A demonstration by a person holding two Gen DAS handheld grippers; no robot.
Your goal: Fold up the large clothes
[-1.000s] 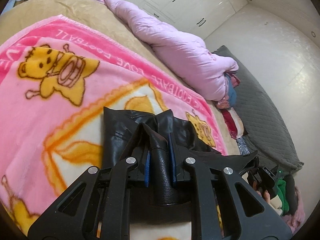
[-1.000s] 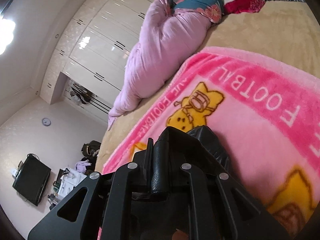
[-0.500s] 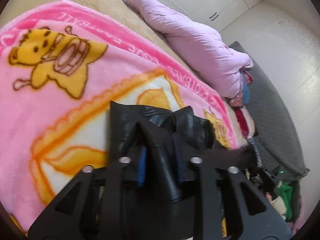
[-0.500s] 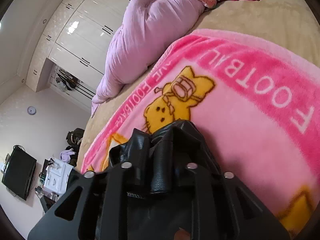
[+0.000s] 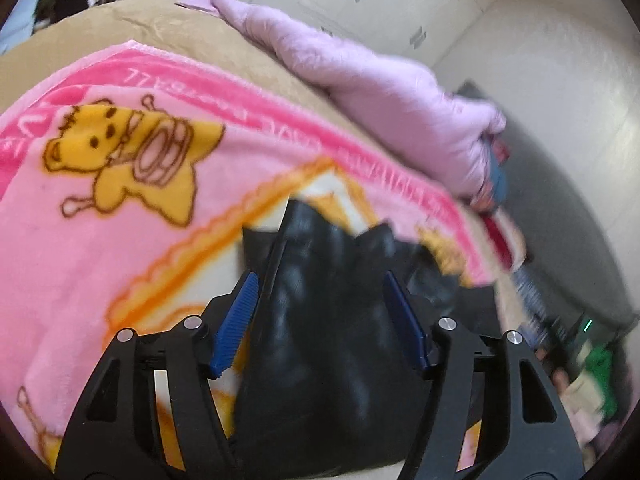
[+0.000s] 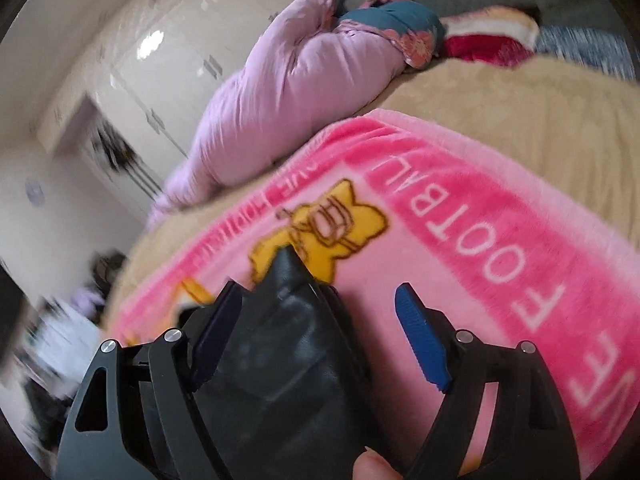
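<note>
A black leather garment (image 5: 320,320) lies bunched on a pink cartoon blanket (image 5: 100,240). My left gripper (image 5: 320,284) has its jaws opening, and a fold of the garment still rises between the blue pads (image 5: 236,320) without being pinched. In the right wrist view the same garment (image 6: 288,352) sits between the opening jaws of my right gripper (image 6: 320,296). It leans against the left pad, and the right pad (image 6: 420,340) stands clear of it over the blanket (image 6: 480,260). A fingertip (image 6: 372,466) shows at the bottom edge.
A rolled lilac quilt (image 5: 380,92) lies along the far side of the tan bed cover (image 5: 160,32), with a teal and red pillow pile (image 6: 420,36) at its end. White wardrobe doors (image 6: 168,48) stand behind. Clutter (image 5: 580,360) sits beside the bed.
Both grippers were shut on folds of the black garment and have spread their jaws, letting the leather go. The right gripper has rolled and sunk slightly towards the blanket.
</note>
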